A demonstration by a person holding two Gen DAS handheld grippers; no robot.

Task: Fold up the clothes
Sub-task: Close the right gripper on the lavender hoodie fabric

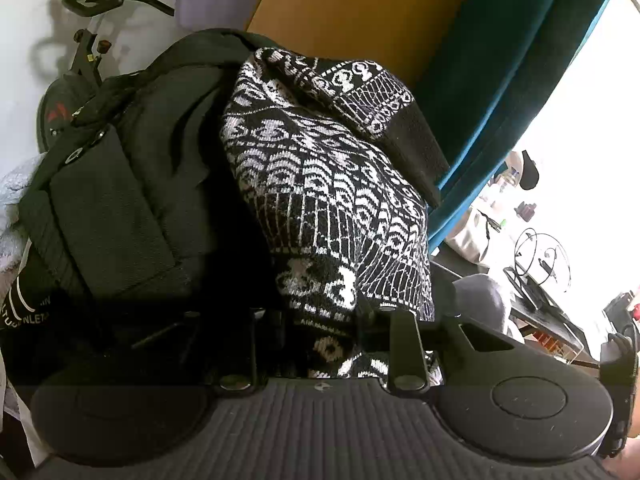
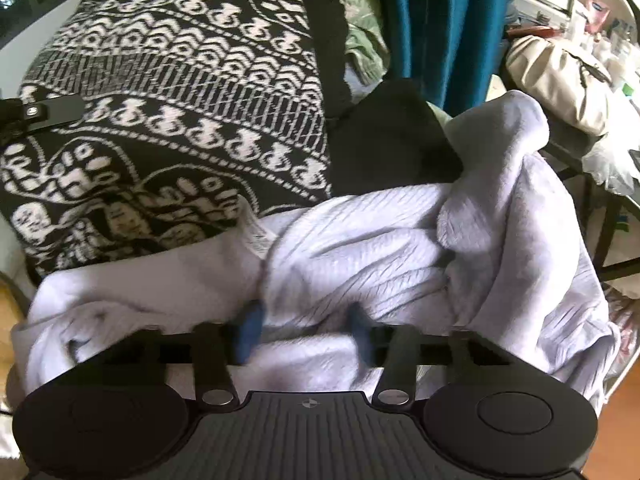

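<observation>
Two garments crowd the view: left hand-held gripper (image 1: 320, 340) clamps the patterned knit sweater (image 1: 320, 184); right hand-held gripper (image 2: 306, 332), fingers apart, presses into the rumpled pale lavender garment (image 2: 360, 248) abutting the sweater's edge.

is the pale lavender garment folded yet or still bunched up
Still bunched up: the pale lavender garment lies in loose, crumpled ridges with no flat fold, beside the black-and-white patterned sweater, in front of the right tool.

- Black-and-white patterned knit sweater (image 1: 320, 168), bunched and draped in a mound beside a dark grey-black woven garment (image 1: 120, 200)
- Pale lilac fleecy garment (image 2: 380, 248), crumpled in loose folds, its edge overlapping the knit sweater
</observation>
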